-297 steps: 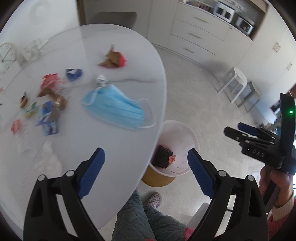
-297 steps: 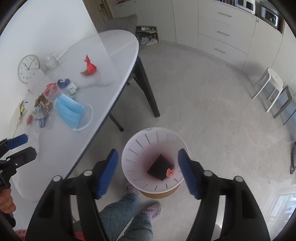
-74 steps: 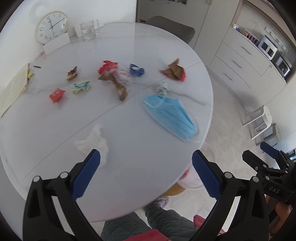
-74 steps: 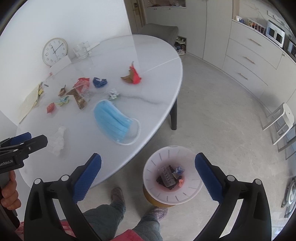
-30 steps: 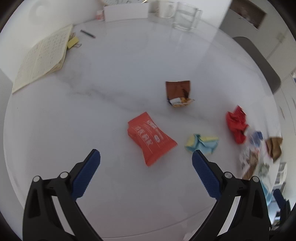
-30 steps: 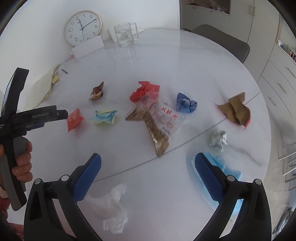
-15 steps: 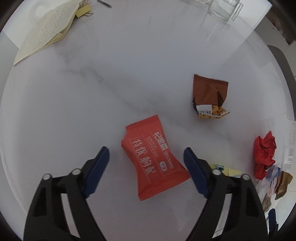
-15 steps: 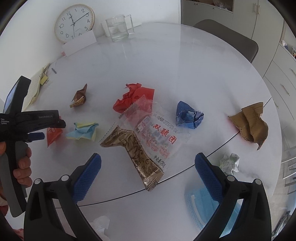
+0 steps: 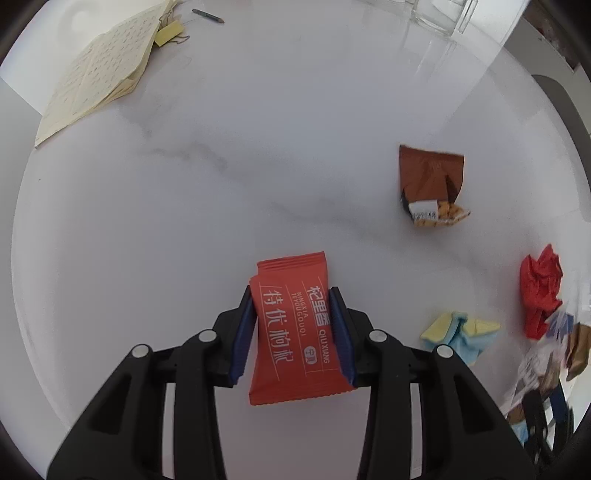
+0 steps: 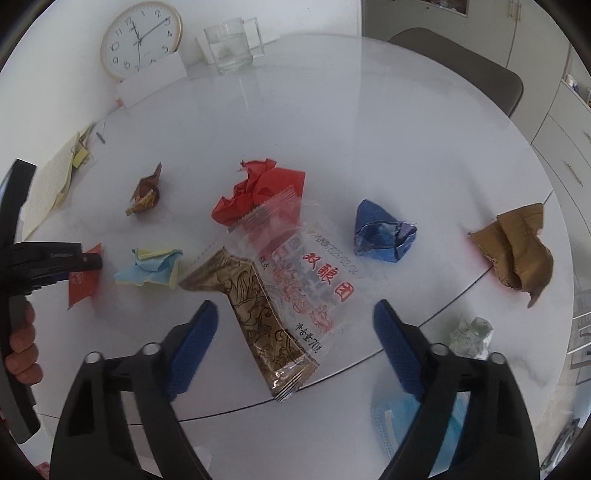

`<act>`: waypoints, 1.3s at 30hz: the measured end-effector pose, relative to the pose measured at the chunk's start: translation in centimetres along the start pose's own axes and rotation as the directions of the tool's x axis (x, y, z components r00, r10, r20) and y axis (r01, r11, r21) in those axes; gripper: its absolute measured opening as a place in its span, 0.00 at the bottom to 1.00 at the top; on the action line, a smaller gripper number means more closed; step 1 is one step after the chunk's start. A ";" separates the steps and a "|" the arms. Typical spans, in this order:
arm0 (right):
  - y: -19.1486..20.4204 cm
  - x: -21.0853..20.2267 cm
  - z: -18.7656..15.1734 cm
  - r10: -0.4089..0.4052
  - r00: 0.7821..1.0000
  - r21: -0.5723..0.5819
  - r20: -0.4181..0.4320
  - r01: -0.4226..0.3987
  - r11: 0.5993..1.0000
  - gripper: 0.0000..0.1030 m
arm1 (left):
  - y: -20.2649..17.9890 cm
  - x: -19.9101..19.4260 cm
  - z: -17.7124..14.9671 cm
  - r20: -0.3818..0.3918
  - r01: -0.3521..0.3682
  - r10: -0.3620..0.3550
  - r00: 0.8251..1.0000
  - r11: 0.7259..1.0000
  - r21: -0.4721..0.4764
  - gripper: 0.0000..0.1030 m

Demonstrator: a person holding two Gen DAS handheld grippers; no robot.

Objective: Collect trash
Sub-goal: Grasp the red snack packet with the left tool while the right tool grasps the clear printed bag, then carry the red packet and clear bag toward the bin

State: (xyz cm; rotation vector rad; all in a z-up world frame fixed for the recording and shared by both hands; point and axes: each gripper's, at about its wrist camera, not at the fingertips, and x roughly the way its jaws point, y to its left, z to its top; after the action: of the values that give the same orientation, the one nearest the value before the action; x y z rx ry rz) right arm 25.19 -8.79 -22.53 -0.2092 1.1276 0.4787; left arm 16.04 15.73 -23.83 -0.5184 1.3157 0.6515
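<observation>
My left gripper (image 9: 293, 301) is shut on a red snack packet (image 9: 295, 328) lying on the white table (image 9: 184, 221); the packet also shows in the right wrist view (image 10: 83, 284). My right gripper (image 10: 293, 332) is open above a clear and brown wrapper (image 10: 273, 288). Around it lie a crumpled red paper (image 10: 258, 192), a blue wrapper (image 10: 382, 232), a yellow and blue paper (image 10: 149, 267), a brown paper (image 10: 517, 243), a small brown packet (image 10: 146, 192) and a white wad (image 10: 471, 334).
A notebook (image 9: 99, 70), a pen (image 9: 207, 14) and a glass mug (image 10: 231, 44) stand at the table's far side, with a clock (image 10: 140, 38) against the wall. A blue face mask (image 10: 391, 417) lies near the table edge. A chair (image 10: 461, 59) stands behind the table.
My left gripper has moved onto the red packet and closed on it. My right gripper has come lower over the clear and brown wrapper, still open.
</observation>
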 end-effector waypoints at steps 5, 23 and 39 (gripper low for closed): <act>0.3 0.1 -0.3 0.024 1.000 -0.013 -0.012 -0.024 1.000 0.42 | 1.3 -1.2 -1.6 0.005 0.012 -0.012 1.000 1.000 0.015 0.37; -1.2 -9.8 -5.3 0.114 0.989 0.077 0.099 -0.122 0.990 0.24 | -0.3 -10.4 -7.8 0.114 0.140 -0.181 0.977 0.943 0.301 0.37; -11.4 -20.9 -21.0 -0.128 0.979 0.448 0.157 0.045 0.893 0.24 | -14.1 -16.8 -24.0 -0.018 0.274 -0.398 0.917 0.598 0.753 0.37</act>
State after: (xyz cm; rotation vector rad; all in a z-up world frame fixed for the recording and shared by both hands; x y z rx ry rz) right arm 6.22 -32.61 -13.41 0.1812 1.0122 0.1469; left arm 6.81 -13.07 -12.03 -0.0176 1.1660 -0.2039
